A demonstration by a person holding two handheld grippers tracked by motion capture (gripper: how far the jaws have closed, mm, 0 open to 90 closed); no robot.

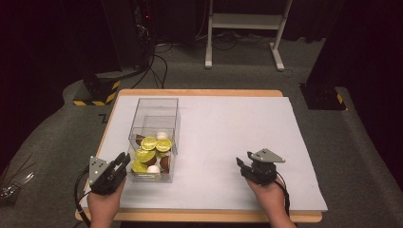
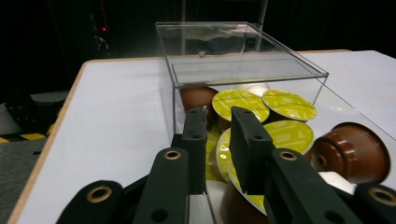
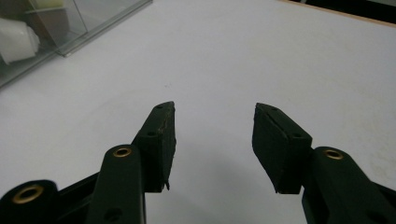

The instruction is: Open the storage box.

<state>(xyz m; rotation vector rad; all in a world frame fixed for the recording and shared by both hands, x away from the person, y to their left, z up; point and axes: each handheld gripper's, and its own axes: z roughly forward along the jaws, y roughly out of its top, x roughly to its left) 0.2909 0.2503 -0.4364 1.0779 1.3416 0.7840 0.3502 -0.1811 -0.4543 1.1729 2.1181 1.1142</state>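
Note:
A clear plastic box [image 1: 155, 100] stands on the left half of the white-covered table [image 1: 228, 128]. Inside lie several coffee capsules: yellow-green lids [image 1: 148, 142], brown cups [image 2: 351, 150], white ones [image 1: 153, 169]. My left gripper [image 1: 123, 160] is at the box's near left corner. In the left gripper view its jaws [image 2: 222, 114] stand a narrow gap apart, astride the box's near wall, with a yellow-lidded capsule [image 2: 286, 134] just beyond; the pads do not visibly press. My right gripper [image 1: 244, 164] hovers over bare table at the near right, open [image 3: 212, 109], with nothing between its fingers.
The table's wooden edge [image 1: 199, 93] frames the white cover. On the floor behind are a white stand's legs [image 1: 243, 21], cables, a black base with yellow stripes [image 1: 97, 91] at the left and a black base [image 1: 324, 95] at the right.

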